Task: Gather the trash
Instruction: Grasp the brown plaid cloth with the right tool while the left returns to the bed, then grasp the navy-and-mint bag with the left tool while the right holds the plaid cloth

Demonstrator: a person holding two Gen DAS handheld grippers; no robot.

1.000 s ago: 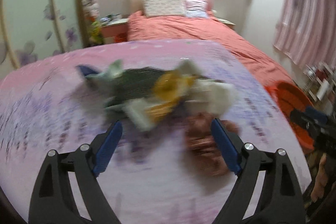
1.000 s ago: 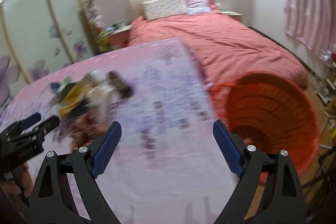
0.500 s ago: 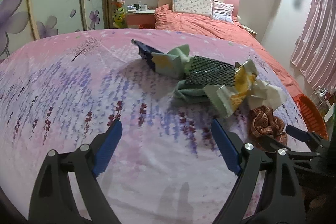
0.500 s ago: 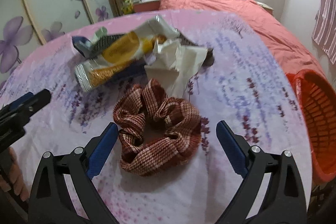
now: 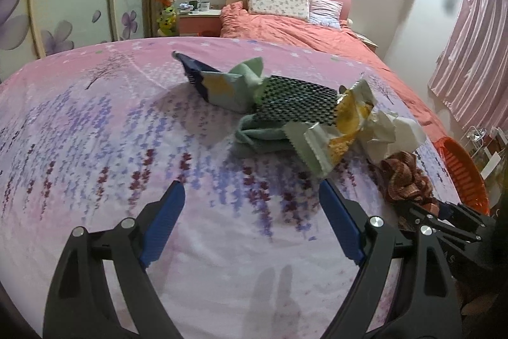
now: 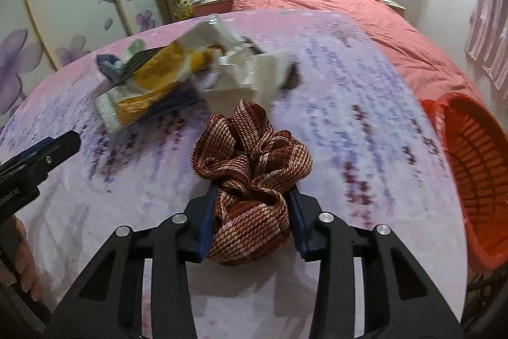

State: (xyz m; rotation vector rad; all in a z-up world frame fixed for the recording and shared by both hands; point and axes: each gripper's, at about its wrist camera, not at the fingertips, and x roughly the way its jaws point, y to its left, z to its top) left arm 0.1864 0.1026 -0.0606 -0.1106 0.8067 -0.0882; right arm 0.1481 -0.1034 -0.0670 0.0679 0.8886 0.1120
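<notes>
My right gripper is shut on a brown-and-white checked scrunchie on the pink flowered tablecloth; the scrunchie also shows in the left wrist view. Behind it lies a pile of trash: a yellow-and-white snack wrapper, crumpled white paper, a black mesh piece, a green cloth and a blue-and-yellow packet. My left gripper is open and empty, short of the pile. The right gripper's body shows at the left view's right edge.
An orange plastic basket stands past the table's right edge, also in the left wrist view. A bed with a salmon cover lies behind. A nightstand and a flowered wardrobe stand at the back left.
My right gripper has moved forward and closed on the scrunchie, which lay free between its open fingers half a second ago. My left gripper has stayed open and barely shifted.
</notes>
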